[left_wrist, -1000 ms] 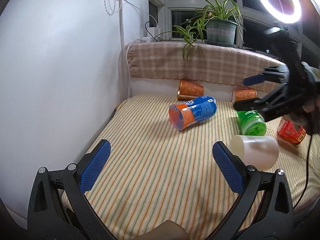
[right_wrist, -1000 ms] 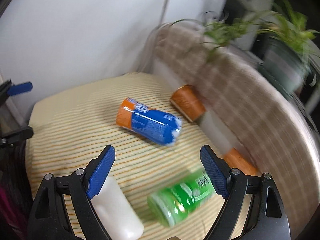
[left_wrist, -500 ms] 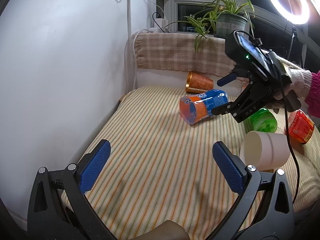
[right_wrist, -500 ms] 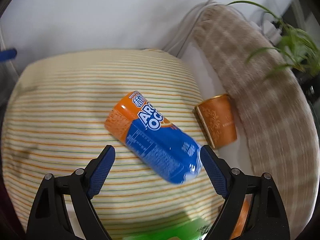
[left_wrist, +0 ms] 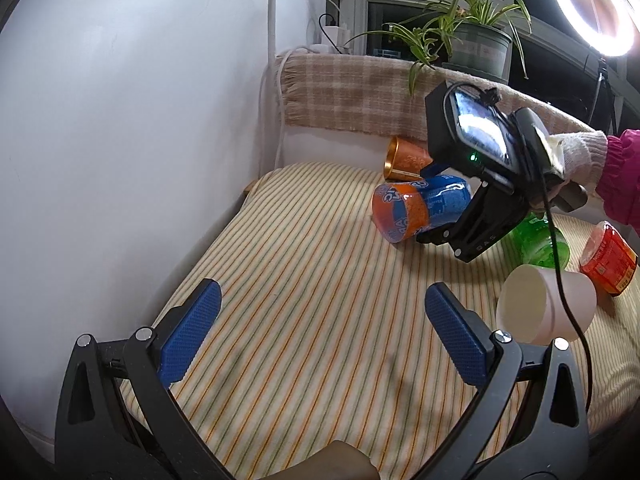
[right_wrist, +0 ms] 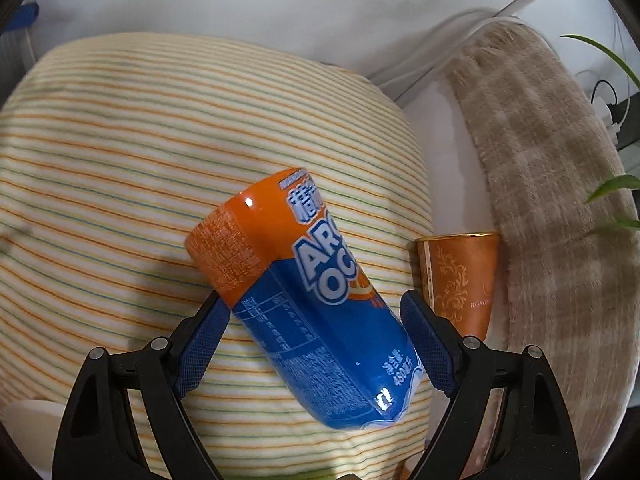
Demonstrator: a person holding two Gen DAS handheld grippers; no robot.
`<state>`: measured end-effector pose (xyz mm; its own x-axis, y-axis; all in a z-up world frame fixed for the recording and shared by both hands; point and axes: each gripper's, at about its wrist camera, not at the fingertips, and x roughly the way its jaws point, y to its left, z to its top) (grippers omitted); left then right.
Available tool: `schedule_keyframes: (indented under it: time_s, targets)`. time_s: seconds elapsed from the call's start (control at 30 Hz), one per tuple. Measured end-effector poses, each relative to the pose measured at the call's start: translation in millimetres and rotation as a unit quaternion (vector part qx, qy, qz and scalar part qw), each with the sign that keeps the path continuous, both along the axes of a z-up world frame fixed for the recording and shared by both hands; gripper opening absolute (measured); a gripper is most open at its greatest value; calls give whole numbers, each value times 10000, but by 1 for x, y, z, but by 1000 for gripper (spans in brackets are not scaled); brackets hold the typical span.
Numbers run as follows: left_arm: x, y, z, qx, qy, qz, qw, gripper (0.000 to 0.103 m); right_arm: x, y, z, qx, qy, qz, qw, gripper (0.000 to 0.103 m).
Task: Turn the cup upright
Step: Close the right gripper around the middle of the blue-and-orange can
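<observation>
An orange and blue cup [right_wrist: 304, 300] lies on its side on the striped cloth [right_wrist: 120, 140]. It also shows in the left wrist view [left_wrist: 416, 210]. My right gripper [right_wrist: 316, 340] is open, with its jaws on either side of the cup's blue part; contact is not visible. In the left wrist view the right gripper [left_wrist: 456, 220] reaches down over the cup from the right. My left gripper [left_wrist: 320, 336] is open and empty, low over the near part of the cloth.
A copper cup [left_wrist: 404, 160] lies by the back wall. A green cup [left_wrist: 540, 240], a red cup [left_wrist: 608, 258] and a white cup [left_wrist: 544, 308] lie at the right. A checked blanket [left_wrist: 352, 96], a plant and a ring light are behind.
My right gripper has swung left from over the green cup and come down around the orange and blue cup. My left gripper has barely moved.
</observation>
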<state>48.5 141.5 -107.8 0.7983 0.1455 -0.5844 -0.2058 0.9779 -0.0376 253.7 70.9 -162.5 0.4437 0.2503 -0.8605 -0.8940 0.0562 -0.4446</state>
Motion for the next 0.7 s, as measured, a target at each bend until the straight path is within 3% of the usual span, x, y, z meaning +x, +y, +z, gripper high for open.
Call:
schedule_keyframes:
  time_s: [0.1, 0.33, 0.7]
  targets:
    - [0, 1, -1, 15, 2, 22, 10000, 103, 3, 3, -2, 56, -54, 0, 10000, 84]
    - [-5, 2, 1, 21, -17, 76, 10000, 103, 0, 1, 11, 417, 64, -133, 9990, 68]
    - [-16, -3, 12, 96, -132, 121, 9998, 103, -10, -17, 57, 1297, 381, -575, 9892, 61]
